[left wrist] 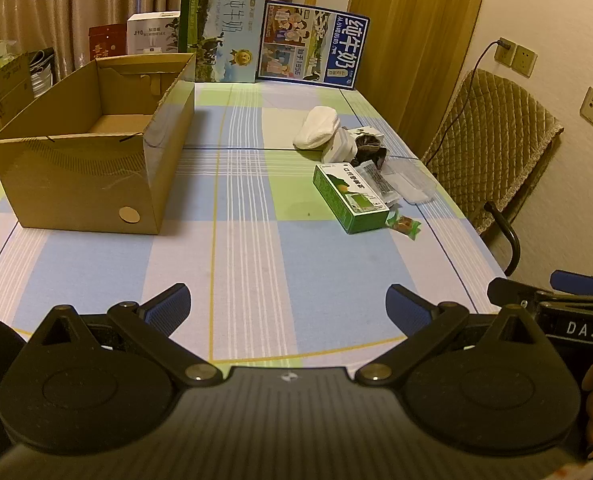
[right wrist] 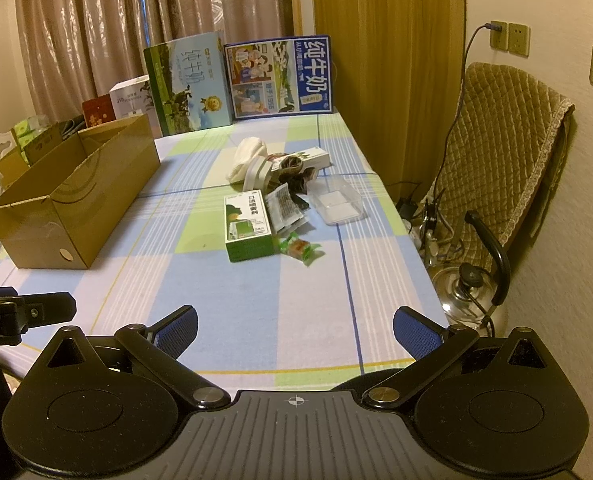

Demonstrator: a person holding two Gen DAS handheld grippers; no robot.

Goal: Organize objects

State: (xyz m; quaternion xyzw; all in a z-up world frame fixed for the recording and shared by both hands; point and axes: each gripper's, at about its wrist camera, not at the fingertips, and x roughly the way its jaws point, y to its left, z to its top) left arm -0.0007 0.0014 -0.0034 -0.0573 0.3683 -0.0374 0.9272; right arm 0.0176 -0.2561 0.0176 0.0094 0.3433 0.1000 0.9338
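An open, empty cardboard box stands on the left of the checked tablecloth. To the right lies a loose pile: a green carton, a green-wrapped candy, a clear plastic tray, a dark sachet, a white cloth bundle and a dark item. My left gripper hovers open over the near table edge, holding nothing. My right gripper is open too, equally far from the pile.
Two milk cartons stand upright at the table's far end, smaller boxes beside them. A padded chair and a metal kettle sit right of the table. Curtains hang behind. More cartons crowd the far left.
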